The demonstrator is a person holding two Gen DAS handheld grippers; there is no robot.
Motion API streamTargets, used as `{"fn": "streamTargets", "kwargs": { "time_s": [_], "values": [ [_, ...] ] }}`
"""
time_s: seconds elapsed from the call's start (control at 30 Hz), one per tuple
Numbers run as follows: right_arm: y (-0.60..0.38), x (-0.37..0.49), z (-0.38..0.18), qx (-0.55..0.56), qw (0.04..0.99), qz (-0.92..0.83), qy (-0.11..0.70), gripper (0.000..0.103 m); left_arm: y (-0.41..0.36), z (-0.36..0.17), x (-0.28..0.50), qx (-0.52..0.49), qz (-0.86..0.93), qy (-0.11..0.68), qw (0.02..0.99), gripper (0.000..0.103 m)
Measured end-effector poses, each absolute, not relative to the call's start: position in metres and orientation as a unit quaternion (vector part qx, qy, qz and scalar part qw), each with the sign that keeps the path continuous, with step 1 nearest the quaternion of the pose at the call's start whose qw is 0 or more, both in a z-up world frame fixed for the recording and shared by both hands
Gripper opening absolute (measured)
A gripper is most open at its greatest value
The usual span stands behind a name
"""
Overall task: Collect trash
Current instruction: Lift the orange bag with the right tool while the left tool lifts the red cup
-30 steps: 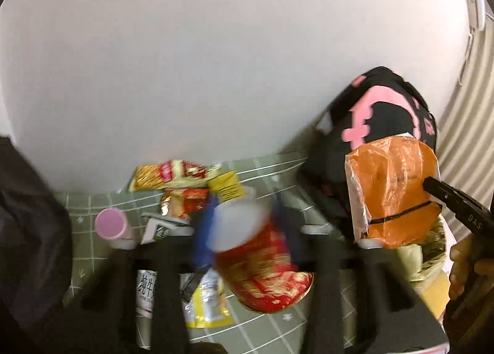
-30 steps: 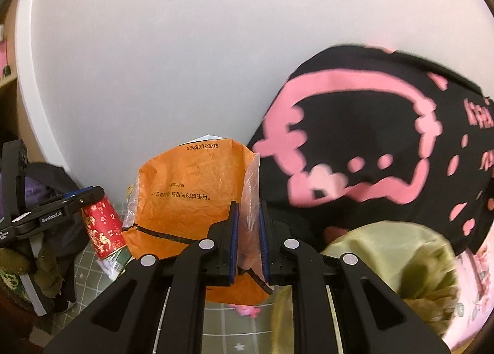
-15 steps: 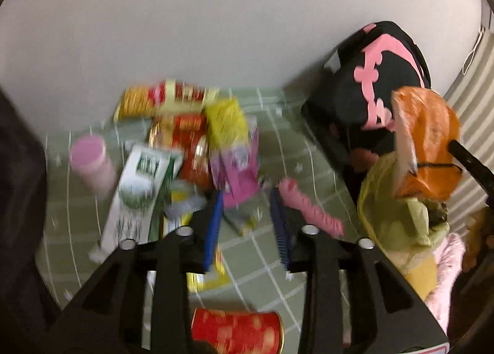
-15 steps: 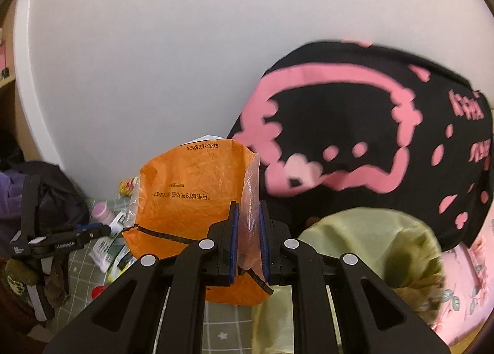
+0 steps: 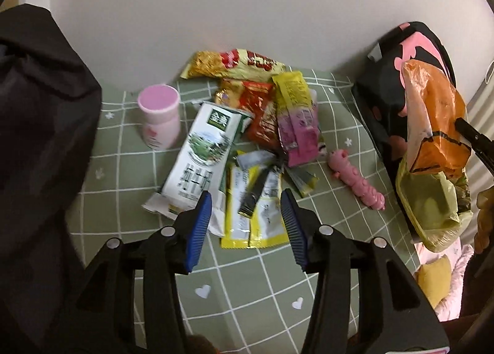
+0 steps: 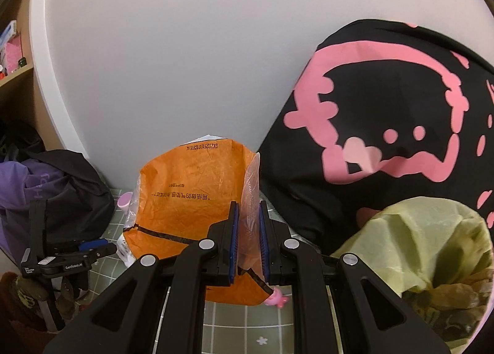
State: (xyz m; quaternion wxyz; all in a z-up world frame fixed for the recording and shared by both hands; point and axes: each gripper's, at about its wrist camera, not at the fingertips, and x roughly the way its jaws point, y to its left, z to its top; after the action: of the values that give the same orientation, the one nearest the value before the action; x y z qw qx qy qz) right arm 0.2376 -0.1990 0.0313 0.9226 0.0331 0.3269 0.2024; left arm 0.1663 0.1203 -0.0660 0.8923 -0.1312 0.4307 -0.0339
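A heap of trash lies on the green checked tablecloth [image 5: 253, 286]: a white and green milk carton [image 5: 200, 162], yellow sachets [image 5: 253, 215], a purple and yellow wrapper [image 5: 296, 119], a red wrapper [image 5: 259, 107] and a yellow snack bag [image 5: 234, 67]. My left gripper [image 5: 246, 204] is open and empty, just above the near sachets. My right gripper [image 6: 247, 230] is shut on the edge of an orange plastic bag [image 6: 191, 209], held up to the right of the heap; the bag also shows in the left wrist view [image 5: 438, 125].
A pink bottle [image 5: 159, 116] stands left of the heap. A pink toy [image 5: 355, 178] lies to its right. A yellow-green bag [image 5: 429, 199] hangs open under the orange bag. A black and pink bag [image 6: 386, 125] stands at the right, dark clothing [image 5: 40, 138] at the left.
My left gripper let go of the red cup it held a second ago and now hovers open over the heap. My right gripper kept its hold on the orange bag.
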Motion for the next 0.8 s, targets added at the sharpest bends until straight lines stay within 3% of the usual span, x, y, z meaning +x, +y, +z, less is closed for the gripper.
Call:
{"fn": "streamTargets", "kwargs": {
  "time_s": [0.33,0.43,0.63,0.8],
  "values": [
    [-0.184,0.244,0.024,0.03,0.918,0.22,0.33,0.013,0.135,-0.057,0.155,-0.12,-0.016,0.415,0.902,0.045],
    [-0.185,0.244,0.023,0.03,0.919,0.218,0.326,0.013,0.141,-0.053,0.142,-0.124,-0.027,0.448,0.885,0.057],
    [-0.196,0.253,0.011,0.051,0.919,0.207,0.333,0.013,0.146,-0.064,0.109,-0.106,-0.045,0.536,0.837,0.063],
    [-0.189,0.266,0.007,0.046,0.913,0.224,0.338,0.013,0.154,-0.086,0.086,-0.182,-0.054,0.575,0.796,0.063]
  ]
}}
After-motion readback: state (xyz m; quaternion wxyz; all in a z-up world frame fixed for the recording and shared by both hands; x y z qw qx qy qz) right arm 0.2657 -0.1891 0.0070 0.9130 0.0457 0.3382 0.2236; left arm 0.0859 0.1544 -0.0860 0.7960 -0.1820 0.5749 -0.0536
